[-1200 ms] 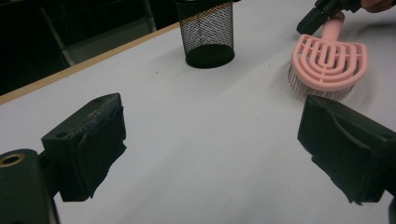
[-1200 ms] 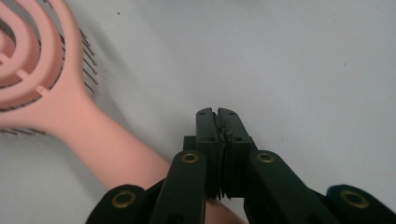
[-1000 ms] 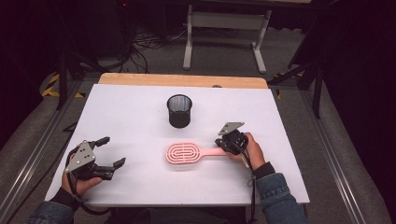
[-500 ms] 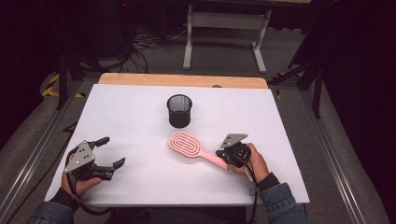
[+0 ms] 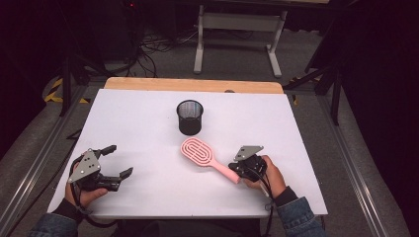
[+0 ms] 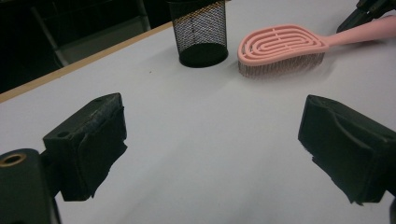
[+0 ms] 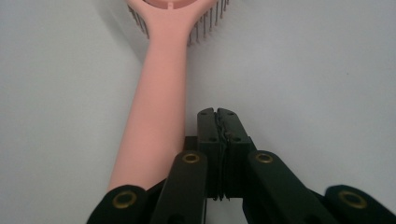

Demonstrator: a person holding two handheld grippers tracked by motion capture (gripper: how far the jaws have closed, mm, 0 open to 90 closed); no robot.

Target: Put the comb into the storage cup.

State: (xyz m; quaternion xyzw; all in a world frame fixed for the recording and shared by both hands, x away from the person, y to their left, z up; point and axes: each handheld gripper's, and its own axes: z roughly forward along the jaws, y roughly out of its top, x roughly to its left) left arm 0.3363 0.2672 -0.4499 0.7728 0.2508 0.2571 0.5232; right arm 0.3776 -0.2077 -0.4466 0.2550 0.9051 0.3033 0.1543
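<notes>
A pink hairbrush [image 5: 197,151] lies bristles down on the white table [image 5: 148,128], head toward the black mesh cup [image 5: 190,117], handle slanting to the near right. My right gripper [image 5: 234,170] sits at the handle's end. In the right gripper view its jaws [image 7: 217,114] are pressed together with nothing between them, and the pink handle [image 7: 159,107] runs along their left side. My left gripper [image 5: 121,160] rests at the near left, open and empty. In the left gripper view, the gripper [image 6: 210,144] faces the brush [image 6: 280,44] and the cup [image 6: 201,32].
A wooden strip [image 5: 192,85] borders the table's far edge. Beyond it a grey metal stand [image 5: 237,22] and cables lie on the floor. Bare white surface stretches between the two grippers.
The brush has swung around: its head went from pointing left to pointing up toward the cup. My right gripper moved nearer the front edge alongside the handle. The left gripper stayed put.
</notes>
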